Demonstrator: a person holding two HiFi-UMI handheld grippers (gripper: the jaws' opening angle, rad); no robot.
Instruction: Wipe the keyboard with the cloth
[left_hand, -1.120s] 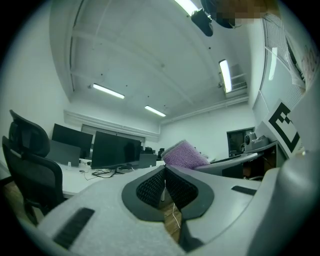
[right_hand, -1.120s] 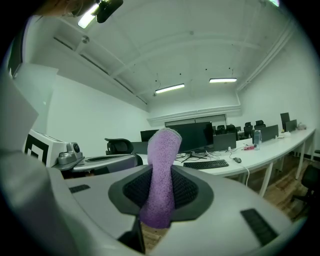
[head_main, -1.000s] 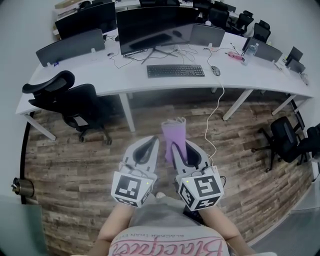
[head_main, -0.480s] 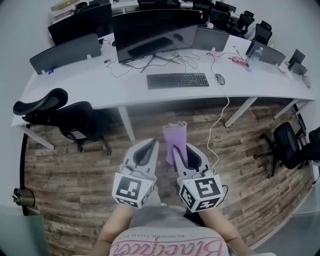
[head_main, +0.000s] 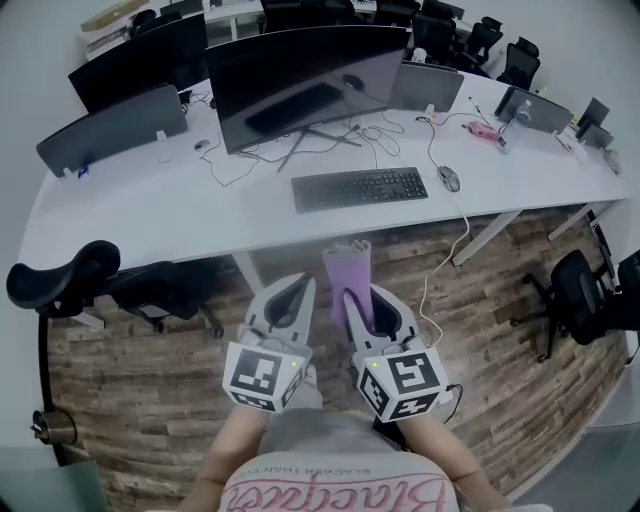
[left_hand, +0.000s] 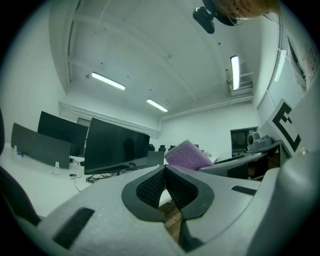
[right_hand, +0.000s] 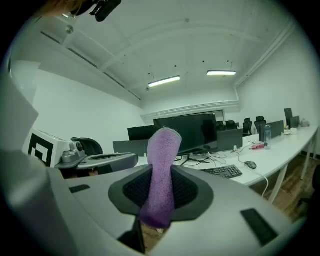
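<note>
The person stands on the wood-plank floor (head_main: 150, 350), on the near side of a long white desk (head_main: 140, 215), with both grippers held low and close to the body, side by side and pointing toward the desk.

The right gripper (right_hand: 160, 187) has its jaws clamped on a purple cloth (right_hand: 162, 160). The cloth is pinched across its lower part, so most of it stands up beyond the jaw tips as a rolled or folded strip, and a short end hangs below the pads. Held this way, a free length of cloth leads the gripper, which suits pressing it down on a surface.

The left gripper (left_hand: 166, 172) has its jaws together with nothing between them. It sits just left of the right one and has no share in the hold. It may be kept near as a spare to steady something at the desk.

The black keyboard (head_main: 360, 188) lies flat on the desk near its front edge, in front of a large dark monitor (head_main: 300, 85), with a mouse (head_main: 447, 178) just to its right. It is well apart from the cloth, slightly right of straight ahead, and nothing touches it.

By this layout the wiping has not begun, and the step in hand appears to be carrying the cloth to the desk. The next move would call for closing the gap and lowering the free end of the cloth onto the keys.
</note>
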